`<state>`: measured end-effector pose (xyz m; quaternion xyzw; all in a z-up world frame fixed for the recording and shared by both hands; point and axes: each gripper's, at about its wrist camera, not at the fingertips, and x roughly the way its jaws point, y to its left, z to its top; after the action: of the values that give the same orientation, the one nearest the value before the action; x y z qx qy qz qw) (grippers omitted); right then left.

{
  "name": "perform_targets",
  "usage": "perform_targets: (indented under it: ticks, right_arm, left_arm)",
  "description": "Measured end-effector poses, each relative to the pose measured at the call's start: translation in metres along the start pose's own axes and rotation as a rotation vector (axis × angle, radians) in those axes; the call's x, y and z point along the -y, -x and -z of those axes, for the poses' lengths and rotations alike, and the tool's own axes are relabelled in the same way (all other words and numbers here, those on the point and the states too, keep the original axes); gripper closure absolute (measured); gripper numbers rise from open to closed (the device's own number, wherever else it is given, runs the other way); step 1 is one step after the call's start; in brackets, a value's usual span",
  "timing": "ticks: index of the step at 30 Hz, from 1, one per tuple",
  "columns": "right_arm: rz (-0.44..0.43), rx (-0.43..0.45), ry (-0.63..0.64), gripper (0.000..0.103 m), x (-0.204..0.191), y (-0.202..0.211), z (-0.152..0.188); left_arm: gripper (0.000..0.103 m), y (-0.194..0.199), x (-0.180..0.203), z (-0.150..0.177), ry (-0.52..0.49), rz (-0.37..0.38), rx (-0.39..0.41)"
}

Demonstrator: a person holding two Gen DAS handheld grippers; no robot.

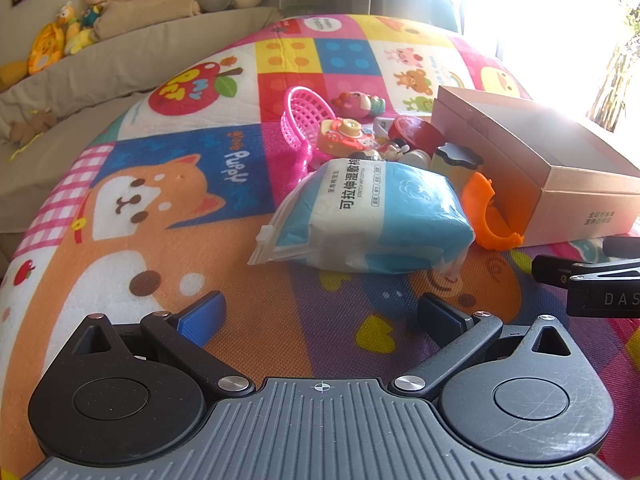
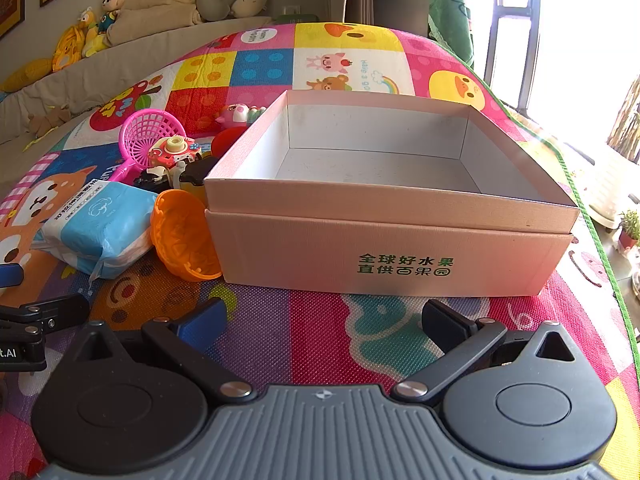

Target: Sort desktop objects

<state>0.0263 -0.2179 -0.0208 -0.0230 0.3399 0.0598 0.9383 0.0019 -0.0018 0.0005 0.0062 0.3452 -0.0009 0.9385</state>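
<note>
A pink open cardboard box stands on the play mat, empty inside; it also shows at the right of the left wrist view. Left of it lies a pile: a blue-white wet cotton pack, an orange plastic mould, a pink toy net, a toy camera, a red lid and a pink pig toy. My left gripper is open, just short of the pack. My right gripper is open, facing the box front.
The colourful play mat covers the surface. A beige sofa with plush toys runs along the back left. The right gripper's body shows at the right edge of the left view. A bright window and a small potted plant are at the right.
</note>
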Motion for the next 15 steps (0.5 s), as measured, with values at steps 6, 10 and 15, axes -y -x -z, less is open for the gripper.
perform_targets:
  ticks: [6, 10, 15]
  right_arm:
    - [0.002, -0.001, 0.002, 0.0, -0.0018, 0.0002, -0.0015]
    - [0.0, -0.004, -0.001, 0.0, -0.0002, 0.0011, -0.0008]
    - [0.022, -0.056, -0.019, 0.0, -0.0025, 0.0, -0.0054]
  left_arm:
    - [0.0, 0.0, 0.0001, 0.0, 0.0, 0.001, 0.0]
    - [0.0, -0.0002, 0.0006, -0.0002, -0.001, 0.001, -0.001]
    - [0.0, -0.0001, -0.0054, -0.0004, -0.001, 0.005, -0.015]
